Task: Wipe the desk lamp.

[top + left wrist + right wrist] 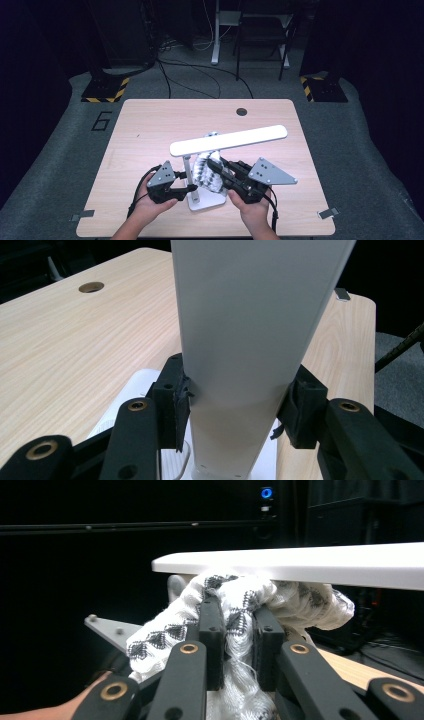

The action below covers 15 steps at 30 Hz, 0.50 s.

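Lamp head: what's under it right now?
Under the lamp head, the right gripper presses a bunched white cloth against its underside. The left gripper clamps the head's end. Below sit the post and base; the head covers the cloth's top.

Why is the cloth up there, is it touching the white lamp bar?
Touching. In the right gripper view, the cloth held in the right gripper bunches against the underside of the lamp bar, no gap showing.
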Motion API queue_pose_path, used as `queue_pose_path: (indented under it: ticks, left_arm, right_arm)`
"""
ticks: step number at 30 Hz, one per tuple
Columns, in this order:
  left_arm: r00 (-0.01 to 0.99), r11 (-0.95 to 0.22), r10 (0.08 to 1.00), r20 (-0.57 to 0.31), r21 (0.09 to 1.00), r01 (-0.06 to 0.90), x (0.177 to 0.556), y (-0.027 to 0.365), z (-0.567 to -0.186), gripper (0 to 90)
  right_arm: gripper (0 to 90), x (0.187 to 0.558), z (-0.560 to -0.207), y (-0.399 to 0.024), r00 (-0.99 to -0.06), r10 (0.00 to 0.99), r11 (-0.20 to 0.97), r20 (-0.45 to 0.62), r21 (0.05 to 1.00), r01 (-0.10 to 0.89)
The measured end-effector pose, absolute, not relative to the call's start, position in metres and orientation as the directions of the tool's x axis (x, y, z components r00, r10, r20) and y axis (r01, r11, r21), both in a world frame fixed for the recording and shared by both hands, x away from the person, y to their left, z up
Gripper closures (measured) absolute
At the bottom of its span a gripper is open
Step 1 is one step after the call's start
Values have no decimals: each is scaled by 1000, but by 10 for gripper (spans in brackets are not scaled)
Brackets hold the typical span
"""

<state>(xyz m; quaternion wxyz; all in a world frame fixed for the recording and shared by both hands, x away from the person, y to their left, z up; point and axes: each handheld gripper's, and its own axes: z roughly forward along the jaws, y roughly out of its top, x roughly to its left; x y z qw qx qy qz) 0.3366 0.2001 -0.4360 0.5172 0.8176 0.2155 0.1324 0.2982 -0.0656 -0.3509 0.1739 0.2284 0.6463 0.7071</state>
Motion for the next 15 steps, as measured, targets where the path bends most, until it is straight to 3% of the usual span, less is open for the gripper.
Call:
queue_pose_path:
  ticks: [10, 15]
  left_arm:
    - [860, -338, 509, -29, 913, 230, 336, 199, -438, 525]
    - [862, -340, 506, -34, 910, 236, 337, 199, -437, 524]
  right_arm:
    - [795, 279, -334, -52, -901, 426, -110, 88, 993, 45]
    - [795, 273, -312, -49, -907, 419, -95, 39, 996, -1]
